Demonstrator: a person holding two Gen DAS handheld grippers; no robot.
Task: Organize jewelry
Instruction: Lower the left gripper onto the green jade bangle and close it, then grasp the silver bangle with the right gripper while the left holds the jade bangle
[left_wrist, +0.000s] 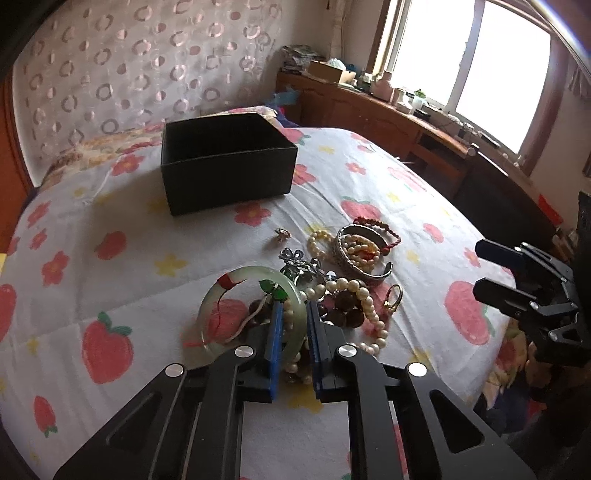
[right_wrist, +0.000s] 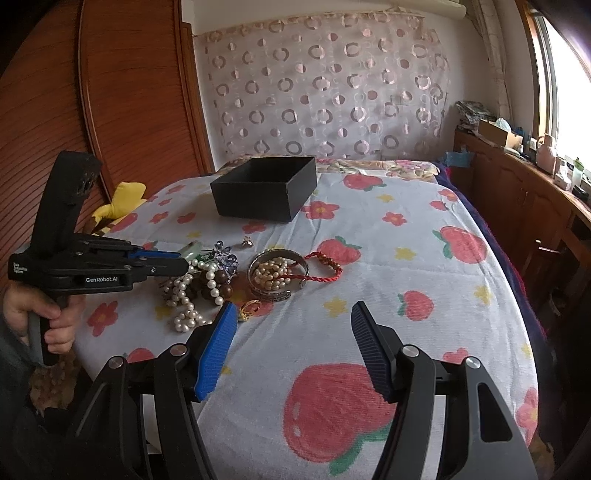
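My left gripper (left_wrist: 294, 308) is shut on the right side of a pale green jade bangle (left_wrist: 221, 291) with red thread, at the left edge of the jewelry pile. The pile holds a pearl necklace (left_wrist: 364, 295), brown wooden beads (left_wrist: 345, 314), a silver brooch (left_wrist: 295, 260), a silver cuff bangle (left_wrist: 364, 271) with pearls inside, a red cord bracelet (left_wrist: 388, 230), a gold ring (left_wrist: 393, 295) and a small earring (left_wrist: 282, 233). A black open box (left_wrist: 225, 162) stands behind. My right gripper (right_wrist: 293, 314) is open and empty, in front of the pile (right_wrist: 207, 280).
The jewelry lies on a bed with a strawberry-print sheet (right_wrist: 388, 266). A wooden sideboard (right_wrist: 517, 177) with clutter runs along the right under the window. A yellow plush toy (right_wrist: 122, 203) lies at the bed's left edge by a wooden wardrobe.
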